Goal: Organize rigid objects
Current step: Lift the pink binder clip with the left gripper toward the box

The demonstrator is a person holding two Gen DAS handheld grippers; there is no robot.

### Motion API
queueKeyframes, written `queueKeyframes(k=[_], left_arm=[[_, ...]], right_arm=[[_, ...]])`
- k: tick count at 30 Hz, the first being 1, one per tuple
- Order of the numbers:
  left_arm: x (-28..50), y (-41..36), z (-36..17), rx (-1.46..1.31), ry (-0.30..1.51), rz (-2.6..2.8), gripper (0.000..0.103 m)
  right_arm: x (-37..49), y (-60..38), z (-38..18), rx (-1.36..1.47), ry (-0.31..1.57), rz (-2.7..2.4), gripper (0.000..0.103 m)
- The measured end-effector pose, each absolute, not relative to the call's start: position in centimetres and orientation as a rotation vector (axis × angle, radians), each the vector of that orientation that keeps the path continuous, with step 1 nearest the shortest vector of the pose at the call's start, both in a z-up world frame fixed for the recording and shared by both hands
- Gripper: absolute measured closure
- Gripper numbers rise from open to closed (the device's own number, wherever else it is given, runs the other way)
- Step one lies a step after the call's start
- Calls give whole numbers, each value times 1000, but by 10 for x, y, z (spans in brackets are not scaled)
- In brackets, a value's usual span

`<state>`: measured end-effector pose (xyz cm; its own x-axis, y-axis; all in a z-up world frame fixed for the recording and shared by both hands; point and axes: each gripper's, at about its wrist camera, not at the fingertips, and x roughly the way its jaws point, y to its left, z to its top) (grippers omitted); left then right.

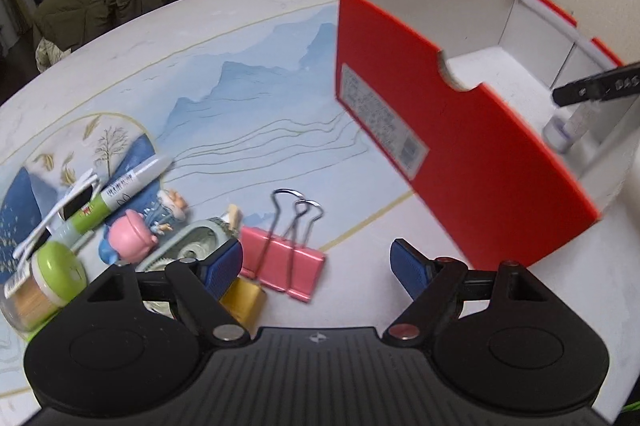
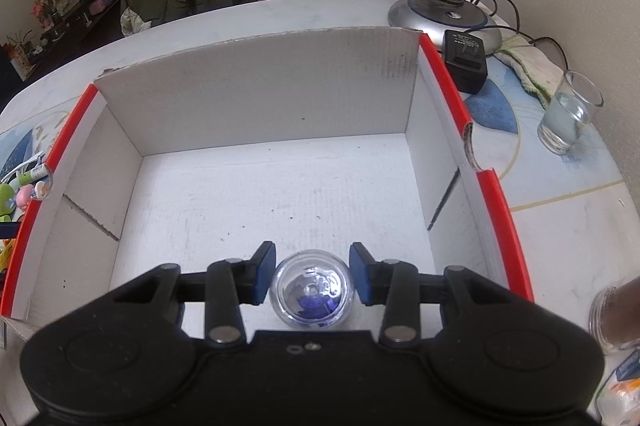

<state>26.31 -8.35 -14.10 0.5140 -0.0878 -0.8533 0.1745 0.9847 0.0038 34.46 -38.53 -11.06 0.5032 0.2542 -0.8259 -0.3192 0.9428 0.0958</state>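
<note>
Down over the table, the left gripper [image 1: 316, 266] hangs with its blue-padded jaws spread wide and nothing between them; the bare tabletop shows in the gap. Just left of that gap lies a pink metal binder clip [image 1: 282, 264] with its wire handles folded back, and touching the clip's near corner is a small brass-coloured padlock [image 1: 244, 300], partly hidden behind the left finger. Farther left is a loose heap: a white marker pen with a green label [image 1: 120, 189], a small pink-hatted toy figurine [image 1: 132, 234], a grey tape-dispenser-like thing with a gear wheel [image 1: 192, 246], and a short jar with a lime-green lid [image 1: 44, 282] lying on its side. To the right of the clip stands an open cardboard box, red outside and white inside [image 1: 440, 129], on the white table with its pale blue mountain print [image 1: 248, 81]. The right gripper [image 2: 312, 280] is inside the box, low over the near part of its white floor, and its blue pads sit at either side of a clear round-capped little bottle with blue-violet contents [image 2: 311, 292]; whether the pads truly press on it I cannot tell. Outside the box, on its right, are a clear drinking glass [image 2: 568, 117], a black power adapter [image 2: 466, 61] and a silver lamp base [image 2: 444, 19].
</note>
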Motion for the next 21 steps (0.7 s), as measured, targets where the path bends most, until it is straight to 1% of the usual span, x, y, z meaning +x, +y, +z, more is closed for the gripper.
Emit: queueKeyframes(k=[2,4,6,8,10,11,12,20,21], left_arm=[[268,-79,-144,94,1027,-185,23],[270,-79,-148,115,1034,-201,27],[272,-77,-153,125,1042,-226,38],[271,-78,-154,148,1029,-233,40],[270,-78,-155,163,1018,-231,47],[270,-77,-154,170,1011,-222,55],[270,-76,-154,171,1004,-215,61],[265,-78,-150,140,966,-208,66],[263,-78,-148,130,956,-198,74]], right_arm=[[344,-385,-110,-72,987,342,64],[343,-384,-110,-74,989,337,64],[343,-384,-110,-74,992,333,64],[343,-384,-110,-75,994,328,64],[343,-384,-110,-78,996,324,64],[343,-384,-110,-76,996,324,64],[342,-384,-110,-76,997,324,64],[342,-385,-110,-63,998,330,64],[342,-385,-110,-61,998,331,64]])
